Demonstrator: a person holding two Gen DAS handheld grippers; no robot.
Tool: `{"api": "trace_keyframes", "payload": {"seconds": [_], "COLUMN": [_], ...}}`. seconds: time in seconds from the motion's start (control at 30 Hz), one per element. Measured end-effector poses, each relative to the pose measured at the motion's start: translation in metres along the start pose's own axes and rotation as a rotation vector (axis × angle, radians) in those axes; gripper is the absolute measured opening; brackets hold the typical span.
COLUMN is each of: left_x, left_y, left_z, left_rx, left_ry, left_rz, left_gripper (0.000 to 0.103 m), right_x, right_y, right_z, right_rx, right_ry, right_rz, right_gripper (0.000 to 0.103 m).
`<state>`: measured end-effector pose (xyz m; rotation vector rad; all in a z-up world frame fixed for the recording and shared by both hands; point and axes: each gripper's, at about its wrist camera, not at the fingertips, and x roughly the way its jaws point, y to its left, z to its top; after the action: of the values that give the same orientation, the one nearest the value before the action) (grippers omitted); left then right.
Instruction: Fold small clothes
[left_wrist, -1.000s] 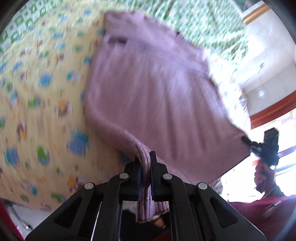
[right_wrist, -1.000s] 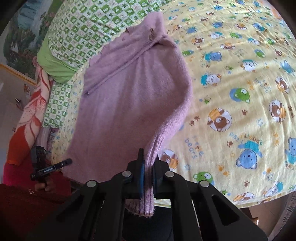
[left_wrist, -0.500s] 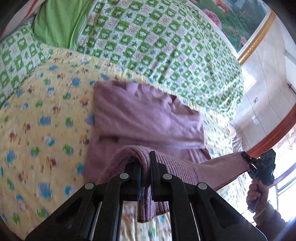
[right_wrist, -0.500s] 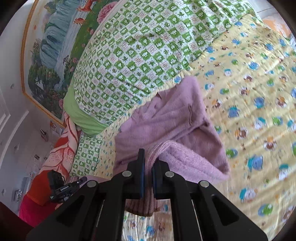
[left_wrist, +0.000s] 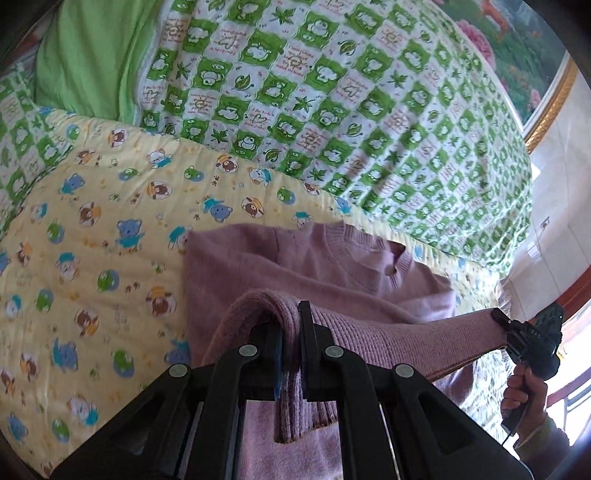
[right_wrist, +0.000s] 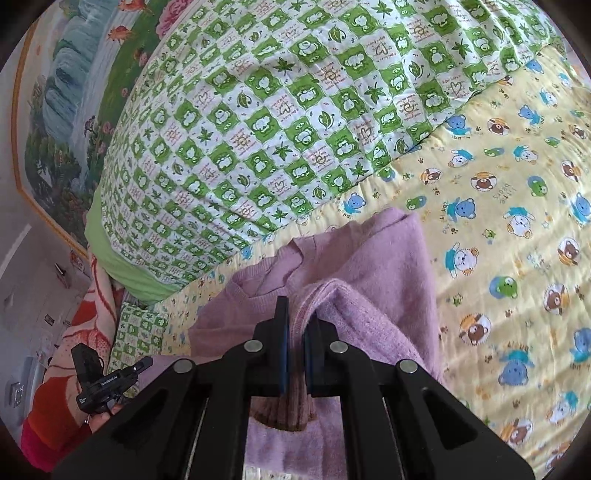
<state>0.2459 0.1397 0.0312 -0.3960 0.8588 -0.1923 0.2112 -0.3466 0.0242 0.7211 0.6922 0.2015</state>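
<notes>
The sweater (left_wrist: 332, 266) is soft, fuzzy lilac knit with ribbed edges. The bedspread (left_wrist: 92, 258) and the checked quilt (left_wrist: 332, 92) are matt quilted printed cloth. Both grippers (left_wrist: 291, 332) (right_wrist: 297, 325) are matt black plastic.

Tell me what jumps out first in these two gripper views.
A lilac sweater lies on the yellow bear-print quilt, its ribbed hem pinched at both corners by the left gripper and the right gripper and lifted over the body toward the neckline. Behind it bulges a green-and-white checked quilt, with a framed landscape painting on the wall.
</notes>
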Motion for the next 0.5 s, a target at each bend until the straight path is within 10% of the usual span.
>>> {"api": "trace_keyframes", "payload": {"seconds": [0.5], "left_x": [0.119], "left_y": [0.021], "left_z": [0.044], "left_rx": [-0.057], "left_ry": [0.071], "left_rz": [0.073], "left_gripper": [0.005], "right_x": [0.091], "right_y": [-0.056], "right_z": [0.042], "right_rx": [0.066], "right_ry": [0.063], "right_rz": [-0.127], "right_gripper": [0.008]}}
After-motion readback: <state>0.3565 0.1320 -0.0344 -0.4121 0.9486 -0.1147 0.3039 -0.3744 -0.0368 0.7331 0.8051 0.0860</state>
